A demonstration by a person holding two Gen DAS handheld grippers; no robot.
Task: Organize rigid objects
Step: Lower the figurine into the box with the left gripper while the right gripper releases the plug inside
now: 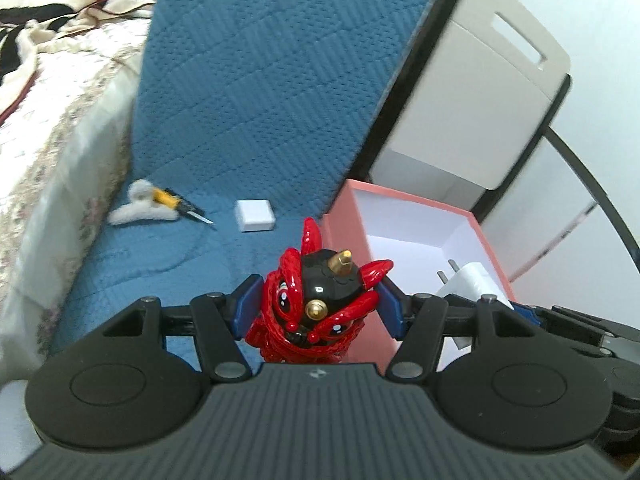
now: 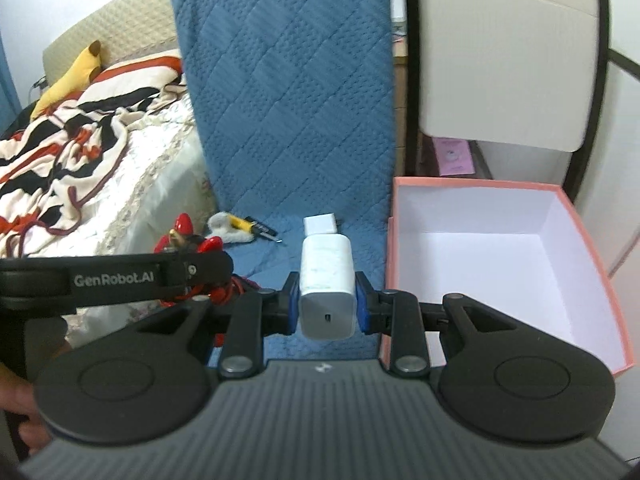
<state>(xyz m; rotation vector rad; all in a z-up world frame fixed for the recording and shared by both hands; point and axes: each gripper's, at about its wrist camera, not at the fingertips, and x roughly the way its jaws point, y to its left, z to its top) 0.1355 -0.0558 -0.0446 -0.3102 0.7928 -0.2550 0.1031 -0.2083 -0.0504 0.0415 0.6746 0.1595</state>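
Currently: left gripper [image 1: 318, 304] clamped on red figurine [image 1: 316, 300]; right gripper [image 2: 326, 306] clamped on white charger [image 2: 327, 292]. Pink box [image 2: 588, 240] open, right of both tongs. Carry each load above rim, lower inside, then part fingers. Avoid collision between tongs.

red-black figurine [image 1: 316, 300], pink box [image 2: 508, 188].

pink box [image 2: 508, 256] open-topped and unobstructed, blue chair back [image 2: 296, 92] upright just behind, bed [image 2: 132, 184] crowding left
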